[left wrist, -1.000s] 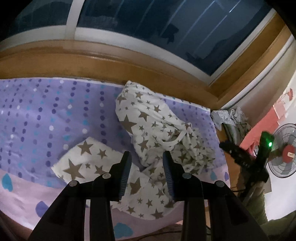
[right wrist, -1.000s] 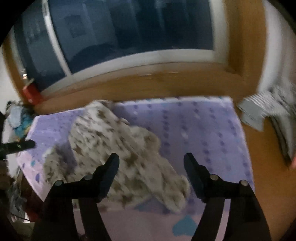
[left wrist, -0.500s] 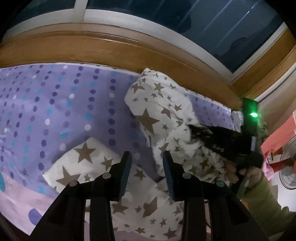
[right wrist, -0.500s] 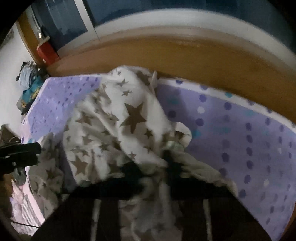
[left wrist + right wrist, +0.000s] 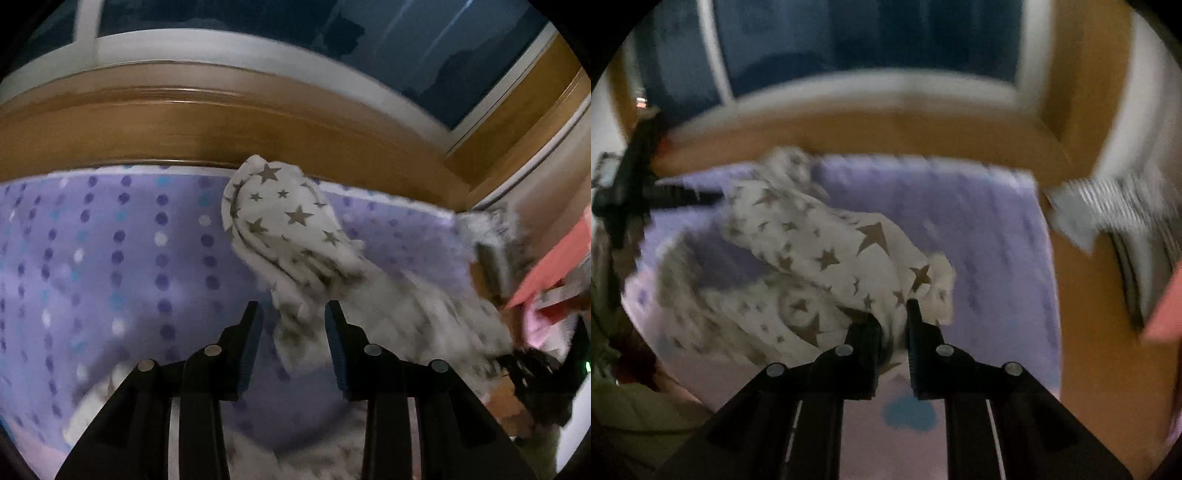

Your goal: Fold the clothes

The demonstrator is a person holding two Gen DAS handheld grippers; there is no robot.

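the star-printed garment [image 5: 827, 251] lies crumpled on the purple dotted bedsheet [image 5: 979, 236], and one bunched end of it is pinched by the right gripper [image 5: 892, 321], whose jaws are closing on the cloth, so the step in hand is judged to be the first pick-up for spreading. the left gripper [image 5: 291, 332] is held part spread with nothing pressed between its pads, though a hanging fold is seen in front of it. next, a second edge should be taken and the cloth drawn flat.

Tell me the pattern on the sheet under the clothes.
Purple sheet with rows of dots; clearest in the left wrist view.
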